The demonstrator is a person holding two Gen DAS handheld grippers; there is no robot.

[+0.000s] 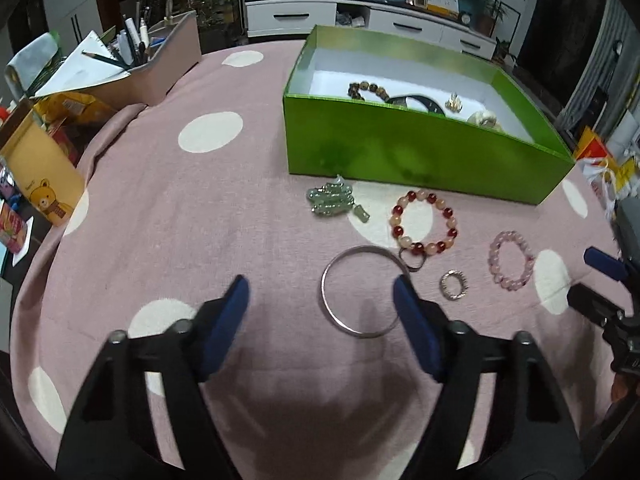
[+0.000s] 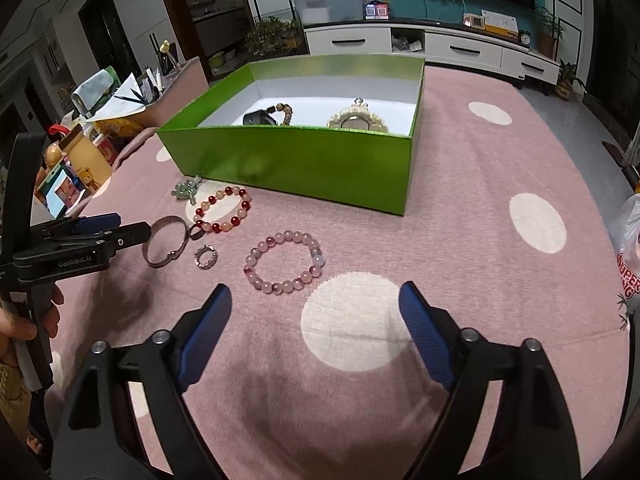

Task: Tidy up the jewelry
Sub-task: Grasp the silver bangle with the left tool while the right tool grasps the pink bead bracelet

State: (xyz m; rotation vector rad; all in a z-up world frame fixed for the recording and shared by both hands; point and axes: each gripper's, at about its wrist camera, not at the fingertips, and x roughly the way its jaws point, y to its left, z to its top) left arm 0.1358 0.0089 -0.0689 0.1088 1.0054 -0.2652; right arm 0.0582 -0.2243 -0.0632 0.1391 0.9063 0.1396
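Note:
On the pink dotted cloth lie a silver bangle (image 1: 323, 290), a red-and-peach bead bracelet (image 1: 416, 196), a pink bead bracelet (image 2: 288, 235), a small sparkly ring (image 1: 443, 286) and a green jade piece (image 1: 330, 200). My left gripper (image 1: 320, 284) is open low over the bangle, its right finger overlapping the bangle's right edge, nothing pinched. My right gripper (image 2: 314, 288) is open just in front of the pink bracelet, holding nothing. The green box (image 1: 400, 148) behind them holds a brown bead bracelet (image 1: 370, 88), a black strap and a gold pendant.
A pink organiser with pens (image 1: 172, 52) and a yellow bear carton (image 1: 44, 184) stand off the cloth's left edge. A plastic bag (image 2: 628, 256) sits at the right edge. A hand (image 2: 16, 324) holds the left gripper (image 2: 128, 226).

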